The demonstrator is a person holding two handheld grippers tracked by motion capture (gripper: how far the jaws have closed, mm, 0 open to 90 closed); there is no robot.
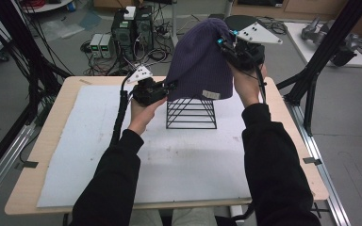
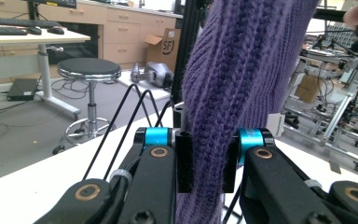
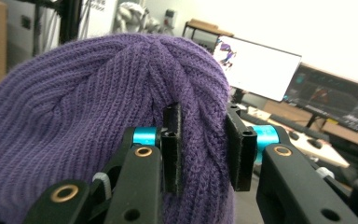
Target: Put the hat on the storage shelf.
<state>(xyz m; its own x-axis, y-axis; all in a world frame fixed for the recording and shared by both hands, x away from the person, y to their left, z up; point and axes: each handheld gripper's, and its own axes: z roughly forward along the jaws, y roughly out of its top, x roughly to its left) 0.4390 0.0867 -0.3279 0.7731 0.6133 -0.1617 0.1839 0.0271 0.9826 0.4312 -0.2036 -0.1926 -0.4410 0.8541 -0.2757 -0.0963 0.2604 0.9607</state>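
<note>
A purple knit hat [image 1: 198, 56] hangs in the air above a black wire pyramid rack [image 1: 191, 113] that stands on the white mat [image 1: 184, 160]. My left gripper [image 1: 169, 87] is shut on the hat's lower left edge. In the left gripper view, the ribbed fabric [image 2: 242, 70] runs up between the pads of that gripper [image 2: 206, 161], with the rack's wires [image 2: 121, 112] behind. My right gripper [image 1: 220, 43] is higher and holds the hat near its crown. In the right gripper view, a fold of the crown [image 3: 74, 116] is pinched between the pads of that gripper [image 3: 204, 144].
The wooden table [image 1: 47, 141] carries the mat, which is bare in front of the rack. Computer boxes and cables [image 1: 132, 28] lie on the floor behind. Black frame posts stand at the right [image 1: 320, 61] and left [image 1: 9, 56]. A stool [image 2: 89, 70] stands off the table.
</note>
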